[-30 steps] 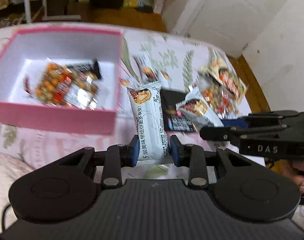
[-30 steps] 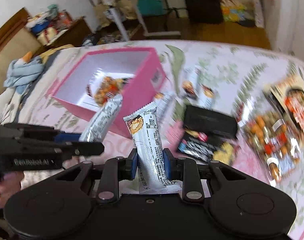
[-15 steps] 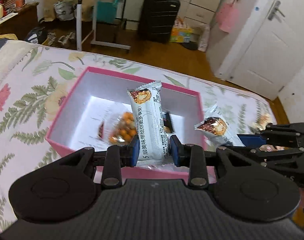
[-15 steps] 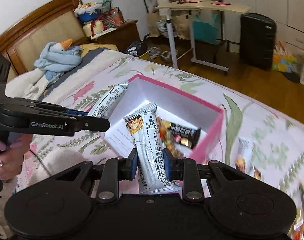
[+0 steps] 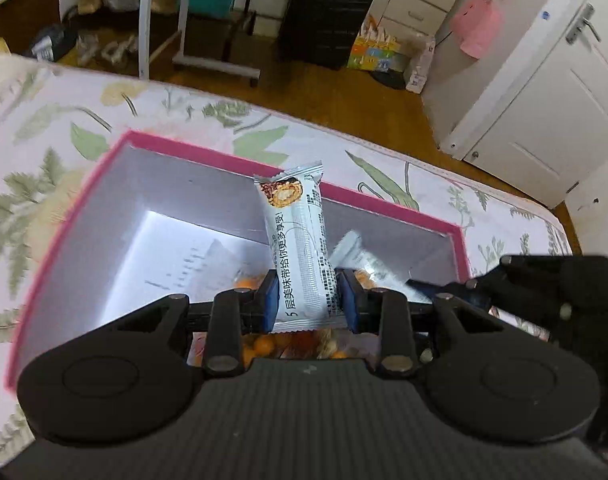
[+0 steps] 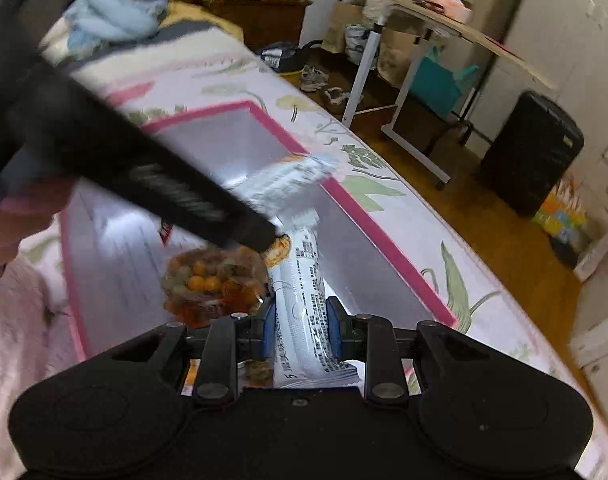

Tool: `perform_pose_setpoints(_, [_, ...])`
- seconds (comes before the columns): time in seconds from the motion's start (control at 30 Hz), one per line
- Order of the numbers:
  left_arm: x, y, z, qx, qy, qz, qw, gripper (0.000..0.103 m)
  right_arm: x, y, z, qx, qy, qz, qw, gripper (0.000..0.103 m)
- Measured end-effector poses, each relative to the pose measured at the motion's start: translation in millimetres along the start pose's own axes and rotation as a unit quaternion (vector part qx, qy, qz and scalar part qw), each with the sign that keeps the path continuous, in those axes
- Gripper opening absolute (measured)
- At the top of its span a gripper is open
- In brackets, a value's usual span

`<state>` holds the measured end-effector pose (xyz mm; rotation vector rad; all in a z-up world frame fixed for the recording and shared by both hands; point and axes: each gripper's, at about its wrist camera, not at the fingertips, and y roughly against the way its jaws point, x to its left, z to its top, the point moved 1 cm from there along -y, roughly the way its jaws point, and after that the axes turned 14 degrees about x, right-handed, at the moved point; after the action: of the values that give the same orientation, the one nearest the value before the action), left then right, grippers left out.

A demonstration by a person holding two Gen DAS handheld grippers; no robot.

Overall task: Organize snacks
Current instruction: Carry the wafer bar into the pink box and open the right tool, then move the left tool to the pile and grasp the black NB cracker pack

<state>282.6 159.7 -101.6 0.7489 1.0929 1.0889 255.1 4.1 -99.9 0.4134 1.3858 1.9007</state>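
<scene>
Fingers of the left gripper (image 5: 307, 300) clamp a white snack bar (image 5: 300, 240) standing upright above the pink box (image 5: 387, 203) on the bed (image 5: 44, 128). Right gripper (image 6: 300, 328) likewise pinches a second bar (image 6: 304, 296) over the box.

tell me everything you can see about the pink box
The box is open-topped and rectangular, seemingly cardboard, with pink rim and outer walls and white inside. It sits on the flowered bedspread. A clear bag of orange snacks and some printed paper lie on its floor. Both claws hold white bars over it.
</scene>
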Motion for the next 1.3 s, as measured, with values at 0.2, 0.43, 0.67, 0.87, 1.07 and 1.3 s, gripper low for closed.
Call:
perform_pose_setpoints(0.2, [6.9,-23.9,3.7,0.014,0.026,0.001,0.9996,0.035,5.8,-12.7,3.1,-0.005,0.016,-0.024,1.000,0.042])
perform_pose_setpoints(0.43, [-11.4,28.1,-24.3,-0.044,-0.029,0.028,0.9982,0.048,-13.2,40.7,-36.3,-0.082,-0.075,0.020,0.994,0.052])
perform_pose_setpoints(0.67, [-41.5,72.2,-49.3,-0.031,-0.084,0.001,0.9960,0.048,-49.1,111.3,-109.6,-0.120,-0.222,0.054,0.966,0.055])
perform_pose_setpoints(0.87, [-90.3,90.7,-69.8,-0.018,-0.149,-0.004,0.9887,0.048,-75.1,141.4,-166.5,-0.084,-0.309,0.067,0.945,0.058])
perform_pose_setpoints(1.07, [-136.7,81.4,-80.7,0.010,-0.181,-0.039,0.9827,0.048,-91.4,139.5,-205.4,-0.057,-0.361,0.063,0.929,0.064])
perform_pose_setpoints(1.3, [-175.7,31.2,-96.4,0.057,-0.178,-0.074,0.9796,0.052,-91.2,109.7,-252.9,-0.020,-0.396,0.083,0.914,0.067])
